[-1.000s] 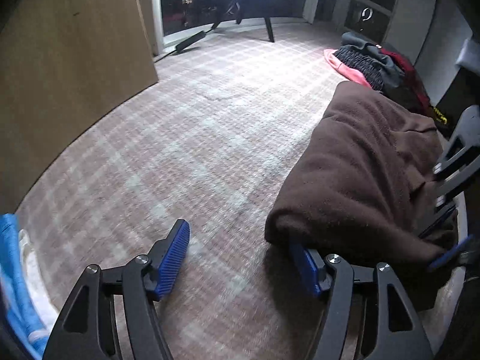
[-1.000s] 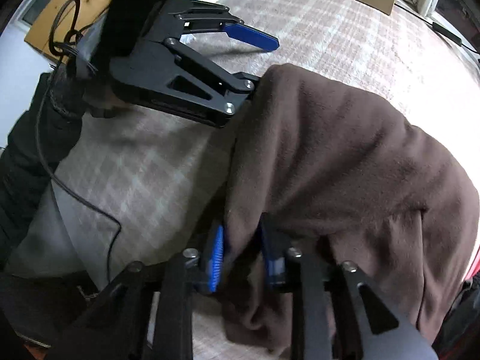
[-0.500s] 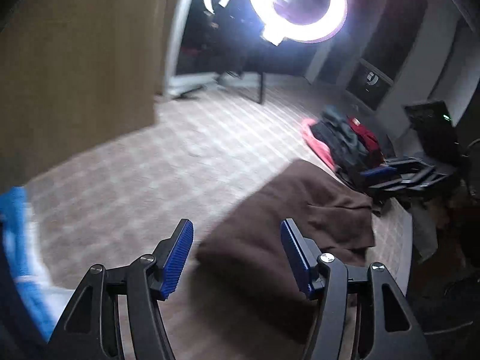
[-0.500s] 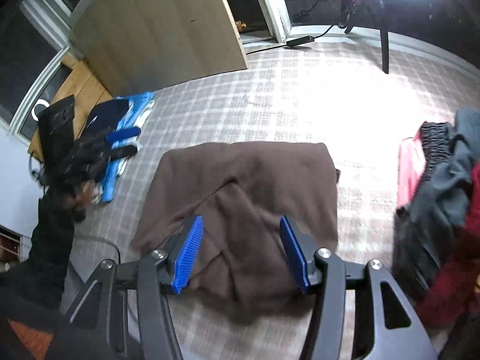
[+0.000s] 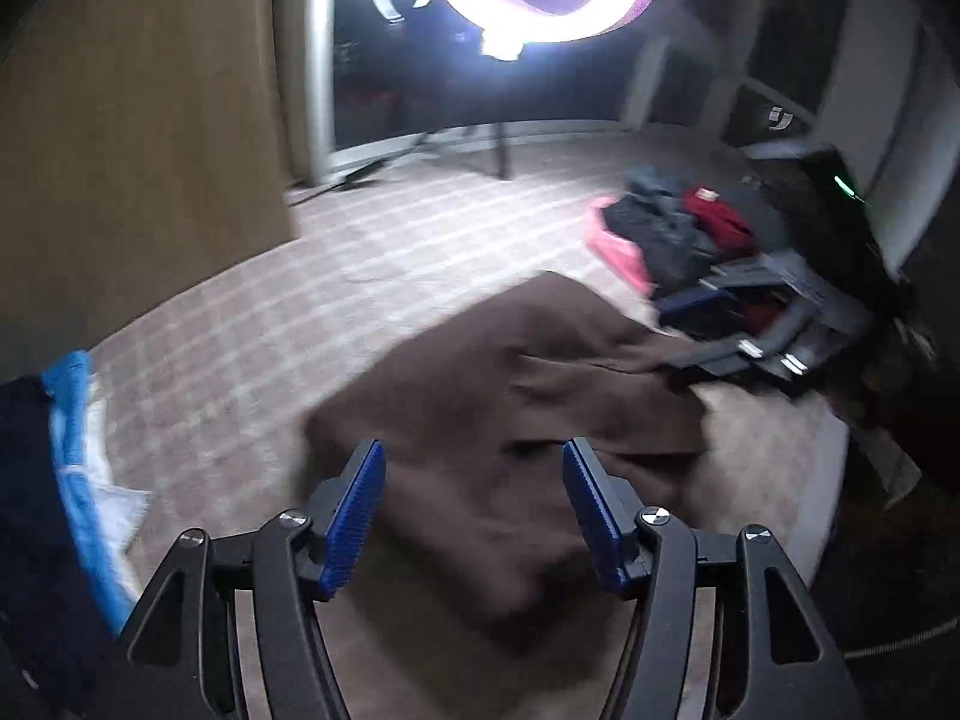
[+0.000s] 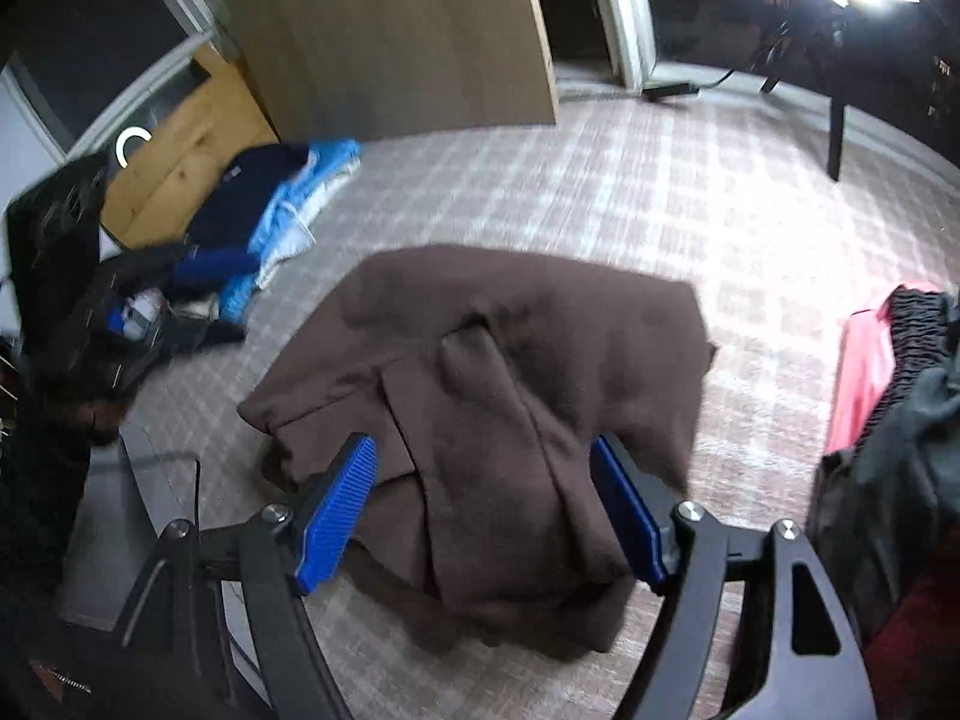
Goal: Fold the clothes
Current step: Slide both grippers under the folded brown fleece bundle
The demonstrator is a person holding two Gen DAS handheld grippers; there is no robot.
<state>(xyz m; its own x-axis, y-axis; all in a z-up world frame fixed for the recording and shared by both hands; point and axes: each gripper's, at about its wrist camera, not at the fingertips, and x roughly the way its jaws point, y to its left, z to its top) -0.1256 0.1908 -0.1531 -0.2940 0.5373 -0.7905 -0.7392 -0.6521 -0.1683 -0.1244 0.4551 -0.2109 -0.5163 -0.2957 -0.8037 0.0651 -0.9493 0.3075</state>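
- Brown jumper [image 5: 510, 420] lies folded on the carpet [image 5: 252, 324] below our left gripper [image 5: 474, 510], which stands open and empty.
- Our right gripper [image 6: 480, 510] has just opened, letting the jumper go; we judge this fold finished.

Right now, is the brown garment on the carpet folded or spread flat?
Folded. The brown garment lies in a compact bundle, with overlapping layers and a flap doubled across its middle.

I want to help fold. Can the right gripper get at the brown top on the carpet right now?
Probably yes. The right gripper hangs open, its jaws having just been opening, just above the brown top, with nothing between or in the way.
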